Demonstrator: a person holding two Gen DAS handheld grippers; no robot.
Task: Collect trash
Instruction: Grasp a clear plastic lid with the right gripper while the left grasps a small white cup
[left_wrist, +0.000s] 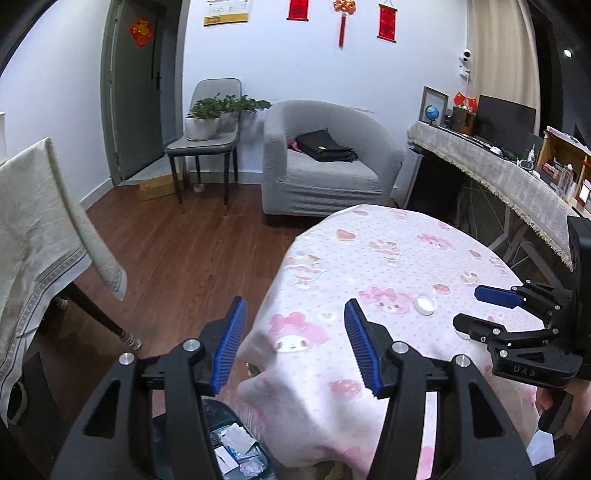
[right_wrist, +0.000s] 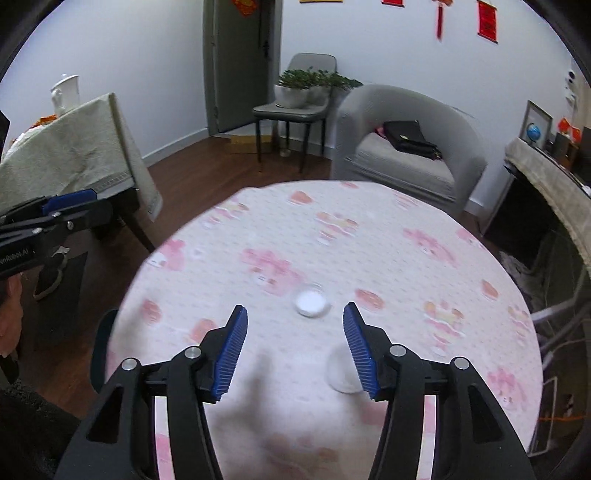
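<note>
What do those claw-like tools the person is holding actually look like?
Each is a black plastic frame with triangular cut-outs and silver bolts. The left gripper and right gripper both end in two blue ribbed pads. Pale lettering marks the right gripper's body. No cables show.

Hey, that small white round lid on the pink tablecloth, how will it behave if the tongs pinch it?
The white lid looks low and flat, so it probably won't tip. It seems small and likely light; the open right tongs could easily nudge it across the tablecloth. Pinched on edge, it might roll.
</note>
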